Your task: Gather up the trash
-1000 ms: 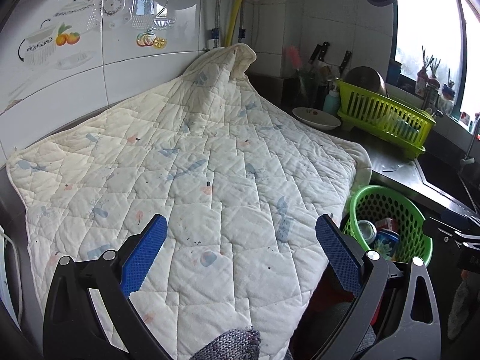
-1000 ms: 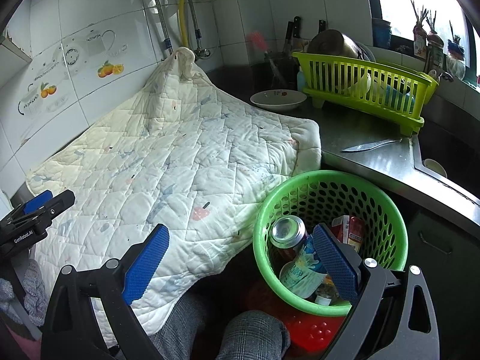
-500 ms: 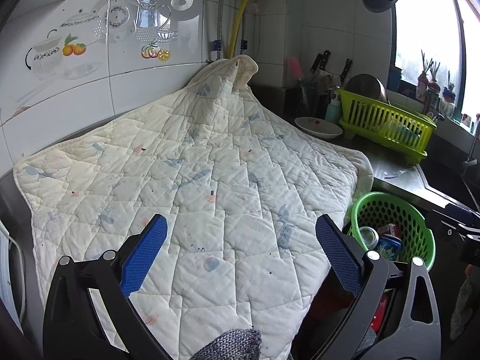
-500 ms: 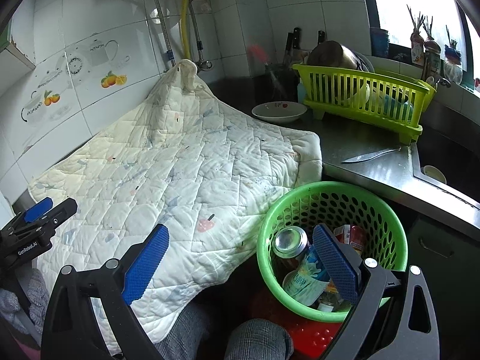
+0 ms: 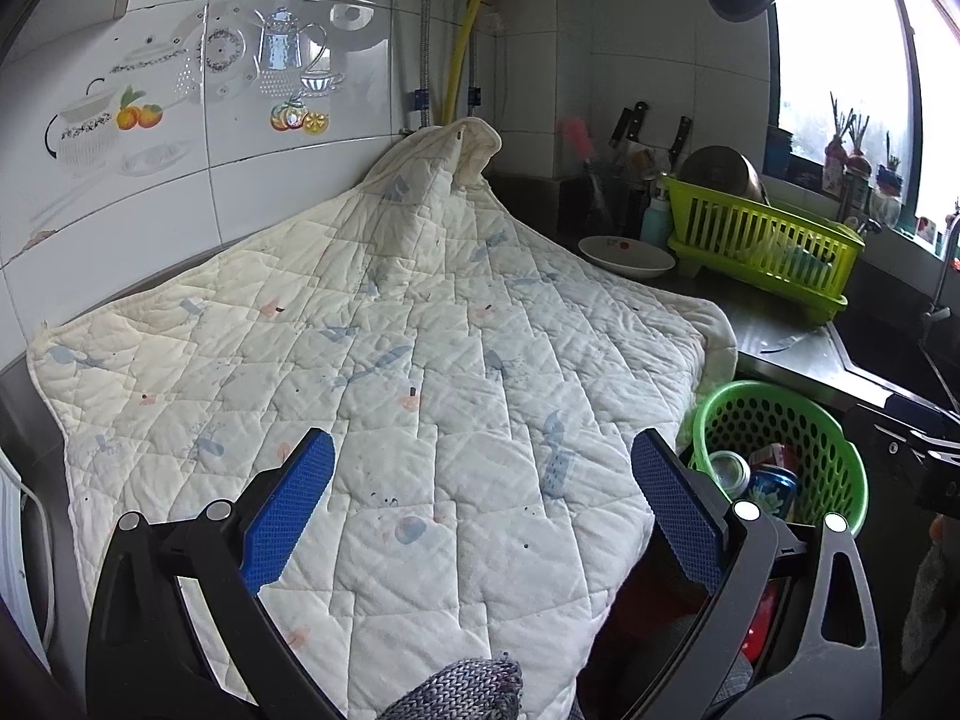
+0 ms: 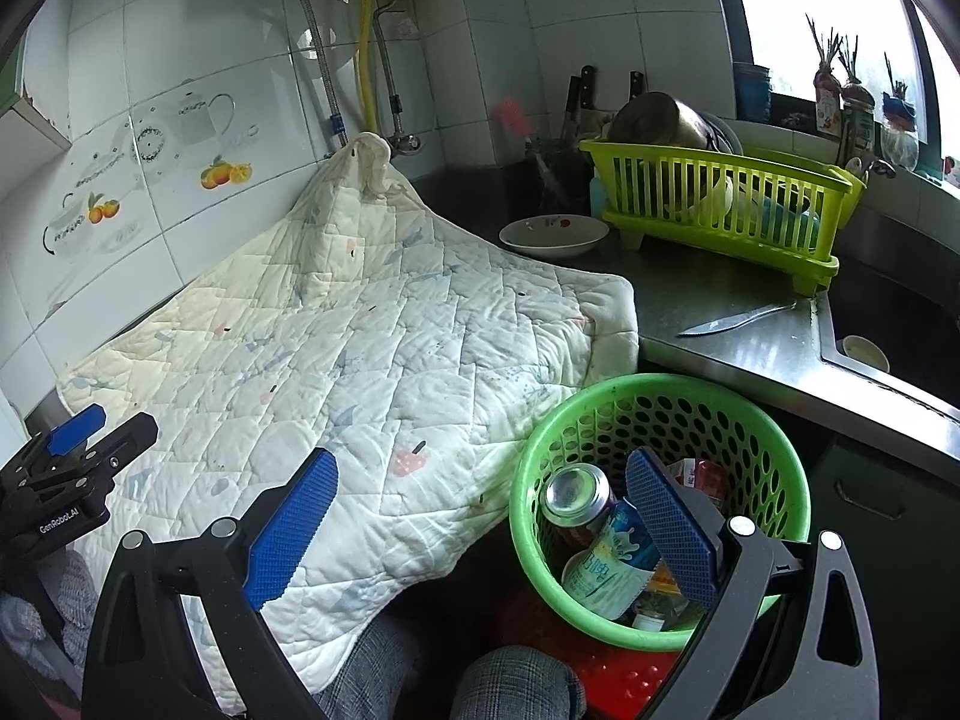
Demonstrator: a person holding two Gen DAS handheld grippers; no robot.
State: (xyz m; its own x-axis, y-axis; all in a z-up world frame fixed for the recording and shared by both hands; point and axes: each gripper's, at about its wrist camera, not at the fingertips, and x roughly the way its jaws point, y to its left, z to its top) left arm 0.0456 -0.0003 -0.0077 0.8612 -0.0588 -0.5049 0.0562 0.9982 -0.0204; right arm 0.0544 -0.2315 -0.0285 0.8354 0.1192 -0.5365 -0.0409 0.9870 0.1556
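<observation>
Looking across the kitchen corner, we see a big cream quilted cloth [image 5: 420, 360] spread over the counter, its far corner hitched up vs the tiled wall by the yellow pipe [image 6: 366, 60]. Counter [image 6: 720, 300] to the right is bare steel w/ a lime dish rack [image 6: 720, 192] holding a metal pot, a white bowl [image 6: 552, 234] just beside the rack, and a knife [image 6: 738, 318] lying flat near the sink edge.

Below the counter edge, just beside the cloth's hanging corner, sits the green basket [image 6: 750, 414] on something red. Trash is inside it: a drink can [image 6: 576, 498] w/ its silver top up, a blue/white bottle [image 6: 606, 564] leaning vs the can, a red carton [image 6: 708, 474] behind; smaller bits underneath we can't make out.

Our left gripper [image 5: 480, 510] hangs over the cloth's near part, jaws spread wide, nothing between the blue pads. Our right gripper [image 6: 480, 528] is likewise wide apart & empty; its right pad [image 6: 666, 516] sits in front of the basket opening, left pad over the cloth edge
</observation>
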